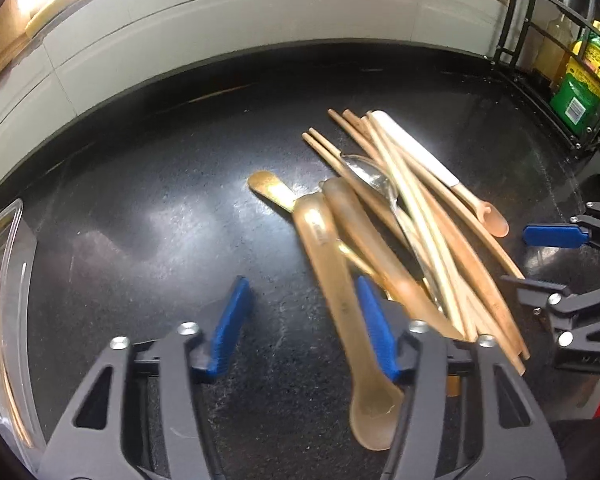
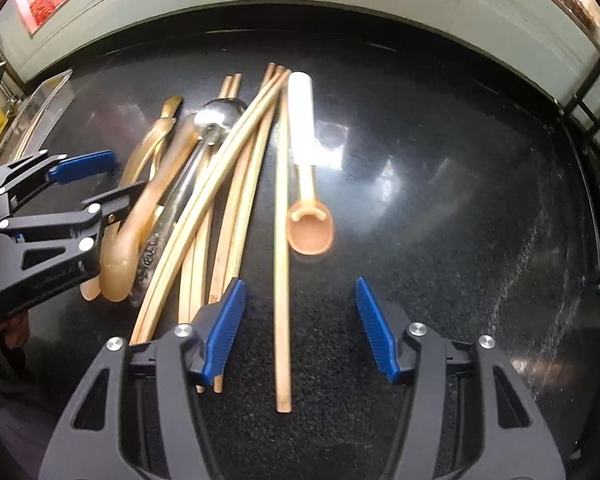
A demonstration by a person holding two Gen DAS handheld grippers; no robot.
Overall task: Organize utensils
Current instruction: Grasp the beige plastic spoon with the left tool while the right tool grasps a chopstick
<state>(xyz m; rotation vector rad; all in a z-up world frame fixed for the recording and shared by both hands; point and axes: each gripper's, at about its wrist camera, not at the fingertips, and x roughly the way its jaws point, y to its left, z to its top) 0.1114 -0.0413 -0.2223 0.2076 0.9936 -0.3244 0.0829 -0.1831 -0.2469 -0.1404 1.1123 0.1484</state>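
a heap of utensils is seen on the black countertop [image 2: 440, 208], lying toward its back edge beneath the pale tiled wall [image 1: 220, 20]. the left gripper [image 1: 300, 332] is seen low over the heap's left side, jaws apart, nothing clamped; an amber translucent spoon [image 1: 352, 308] is seen running between its blue pads [image 1: 230, 326], close against the right-hand pad, though contact cannot be told through the blur. beside that spoon a second amber spoon [image 1: 316, 236], a gold-coloured handle [image 1: 266, 186] and a clear-bowled spoon [image 1: 370, 174] are found, crossed over by a bundle of wooden chopsticks [image 1: 432, 236].

the right gripper [image 2: 300, 328] is held over the heap's right side, jaws likewise apart and empty. a single chopstick [image 2: 282, 240] is seen lying between its pads, nearer the left one and touching neither. just beyond it, a small spoon with a white handle and a tan bowl [image 2: 310, 230] lies apart from the bundle. the left pad [image 2: 224, 328] overlaps the near ends of the other chopsticks.

a clear plastic tray [image 1: 4, 280] is glimpsed at the countertop's left edge, and a black wire rack [image 1: 540, 72] holding a green bottle [image 1: 580, 92] at its far right corner.
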